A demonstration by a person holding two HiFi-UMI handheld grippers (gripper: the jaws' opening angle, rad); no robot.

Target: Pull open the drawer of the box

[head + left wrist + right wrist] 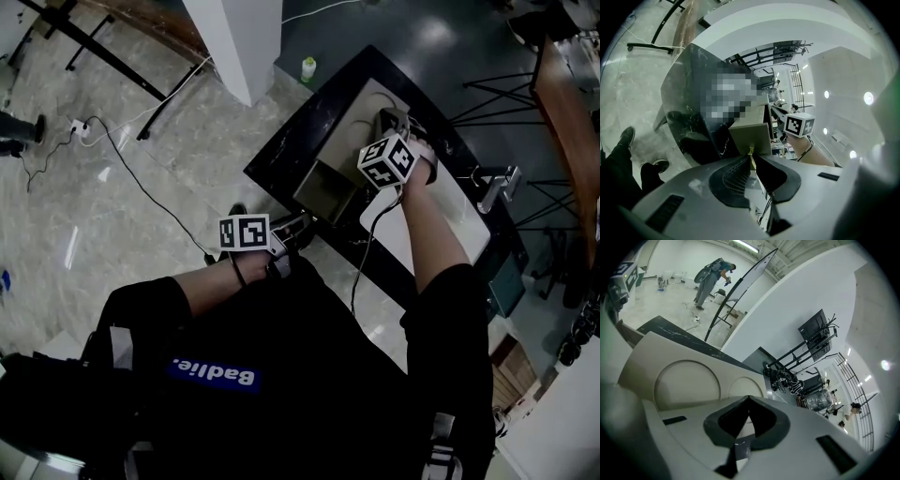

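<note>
Black marbled stone makes up the counter, and the task is set at its near edge. At the left, the left gripper is held just off that edge. Its fingers are closed narrow on a small yellowish pull tab fixed at the middle of the tan drawer front. The tab is pinched because it appears to be the only purchase the flat front offers.

The drawer is seen partly out of the box, with its dark inside showing and its front reaching toward the counter's near edge. The pull is judged to be under way rather than finished, since part of the drawer appears to sit inside the box.

At the right, the right gripper is laid on top of the box, over a lid marked with two round recesses. Its fingers are brought together at the tips, and nothing is held between them. It is probably placed there as a weight, so that the box is kept from sliding along the counter when the drawer is drawn.
</note>
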